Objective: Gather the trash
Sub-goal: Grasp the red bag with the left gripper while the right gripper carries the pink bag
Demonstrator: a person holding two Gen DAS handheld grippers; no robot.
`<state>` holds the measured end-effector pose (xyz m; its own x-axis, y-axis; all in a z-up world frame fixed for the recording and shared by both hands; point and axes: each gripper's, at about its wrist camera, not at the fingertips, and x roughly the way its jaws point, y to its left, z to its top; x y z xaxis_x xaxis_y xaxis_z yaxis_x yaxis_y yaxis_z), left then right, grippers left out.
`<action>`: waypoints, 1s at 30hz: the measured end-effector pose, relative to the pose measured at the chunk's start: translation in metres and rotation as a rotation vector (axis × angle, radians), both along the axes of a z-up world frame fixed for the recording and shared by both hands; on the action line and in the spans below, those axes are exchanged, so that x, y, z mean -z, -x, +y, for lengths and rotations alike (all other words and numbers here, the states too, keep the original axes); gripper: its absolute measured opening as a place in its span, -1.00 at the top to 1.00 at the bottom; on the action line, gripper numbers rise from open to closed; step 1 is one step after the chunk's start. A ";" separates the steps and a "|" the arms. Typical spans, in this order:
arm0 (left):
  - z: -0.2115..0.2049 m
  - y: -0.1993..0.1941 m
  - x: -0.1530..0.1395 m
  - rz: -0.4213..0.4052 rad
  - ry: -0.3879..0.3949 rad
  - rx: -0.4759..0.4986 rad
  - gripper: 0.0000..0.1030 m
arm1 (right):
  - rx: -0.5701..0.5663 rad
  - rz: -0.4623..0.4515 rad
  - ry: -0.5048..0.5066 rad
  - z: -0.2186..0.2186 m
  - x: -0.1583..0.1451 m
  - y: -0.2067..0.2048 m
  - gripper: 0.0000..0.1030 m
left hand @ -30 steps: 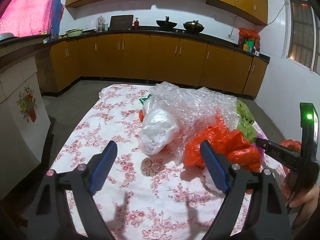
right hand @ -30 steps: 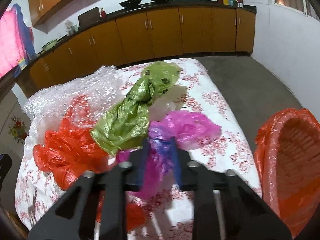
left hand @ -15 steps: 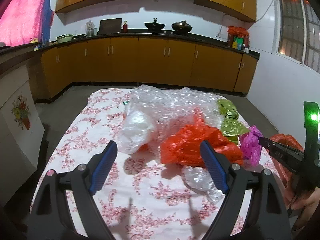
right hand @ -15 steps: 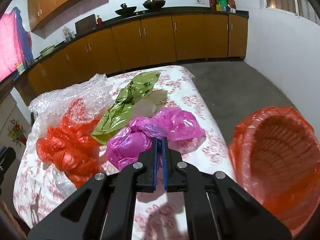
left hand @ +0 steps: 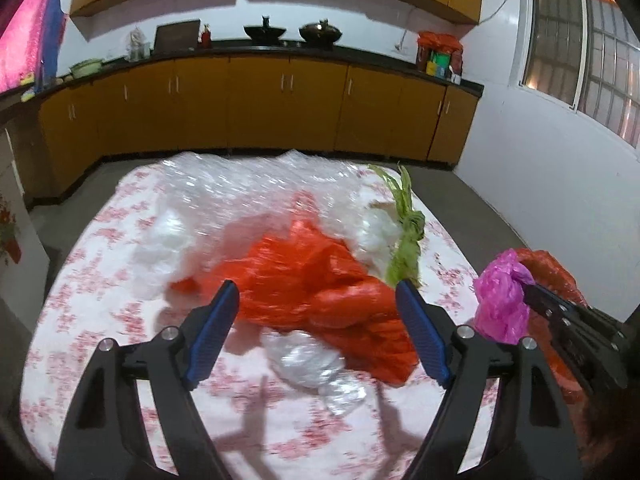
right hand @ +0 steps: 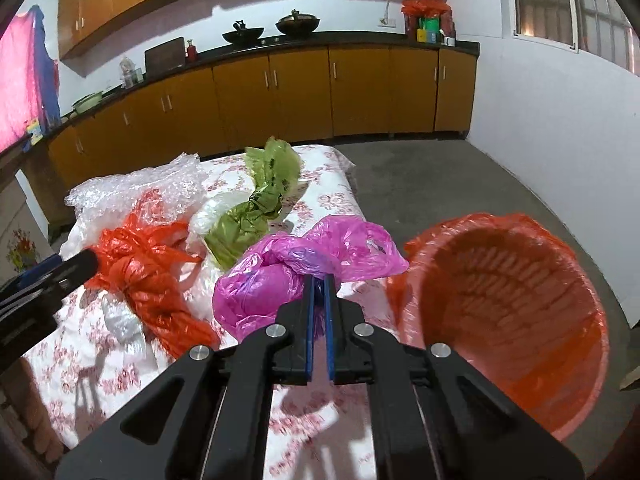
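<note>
My right gripper point(right hand: 319, 280) is shut on a pink plastic bag point(right hand: 288, 268) and holds it off the table, left of a bin lined with an orange bag point(right hand: 508, 312). From the left wrist view the pink bag point(left hand: 500, 300) hangs at the right gripper's tip point(left hand: 528, 286), in front of the bin point(left hand: 556, 268). My left gripper point(left hand: 316, 324) is open and empty above an orange bag point(left hand: 312, 276). A green bag point(right hand: 256, 208), bubble wrap point(right hand: 132, 192) and clear plastic point(left hand: 316, 364) lie on the floral table point(left hand: 100, 280).
Yellow kitchen cabinets point(left hand: 256, 104) with a dark counter run along the back wall. A white wall and window point(left hand: 580, 40) stand at the right. Grey floor point(right hand: 440, 176) lies beyond the table. A white cabinet with a flower print point(left hand: 12, 232) stands at the left.
My right gripper has lifted the pink bag off the table and carried it right toward the bin. My left gripper has moved forward over the orange bag, still open.
</note>
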<state>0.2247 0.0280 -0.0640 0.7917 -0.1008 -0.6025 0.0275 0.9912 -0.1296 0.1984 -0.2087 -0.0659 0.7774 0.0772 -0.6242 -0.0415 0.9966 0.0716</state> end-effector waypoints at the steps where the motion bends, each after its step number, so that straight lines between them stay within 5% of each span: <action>1: -0.003 -0.003 0.001 0.008 0.002 -0.001 -0.53 | 0.001 0.000 0.000 -0.002 0.000 0.003 0.90; 18: -0.039 -0.037 0.028 0.153 -0.071 -0.103 -0.53 | 0.016 0.003 -0.026 -0.017 0.002 0.019 0.90; 21: -0.039 -0.042 0.032 0.176 -0.055 -0.110 -0.23 | 0.020 0.002 -0.029 -0.019 0.001 0.021 0.90; 30: -0.031 -0.027 0.028 0.140 -0.028 -0.074 -0.04 | 0.032 -0.016 -0.045 -0.027 -0.005 0.031 0.90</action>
<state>0.2521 -0.0031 -0.0920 0.7046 -0.0269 -0.7091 -0.0620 0.9931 -0.0993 0.1675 -0.2356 -0.0607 0.7901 0.0798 -0.6078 -0.0114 0.9932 0.1155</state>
